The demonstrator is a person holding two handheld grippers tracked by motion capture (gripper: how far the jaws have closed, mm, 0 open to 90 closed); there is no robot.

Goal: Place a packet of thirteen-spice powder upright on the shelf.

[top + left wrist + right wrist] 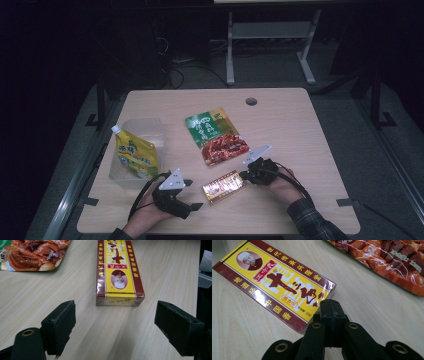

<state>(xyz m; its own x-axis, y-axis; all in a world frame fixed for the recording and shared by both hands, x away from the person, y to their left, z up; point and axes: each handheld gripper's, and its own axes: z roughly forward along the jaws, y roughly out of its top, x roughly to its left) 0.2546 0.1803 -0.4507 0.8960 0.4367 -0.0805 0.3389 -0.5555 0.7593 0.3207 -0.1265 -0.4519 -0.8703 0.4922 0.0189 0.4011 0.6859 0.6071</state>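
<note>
My right claw (329, 307) is pinched closed, empty, its tip touching the spice box (274, 282) corner, likely to nudge it. My left claw (115, 325) gapes wide, lined up on the box's near end, flat on the counter (160, 270).

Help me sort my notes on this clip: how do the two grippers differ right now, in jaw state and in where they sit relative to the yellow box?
The left gripper has its jaws wide apart; the right gripper has its jaws pressed together with nothing between them. The left gripper sits back from one short end of the yellow box, clear table between; the right gripper's closed tips are at the box's other end, at a corner. Both point at the box and both are hand-held.
</note>
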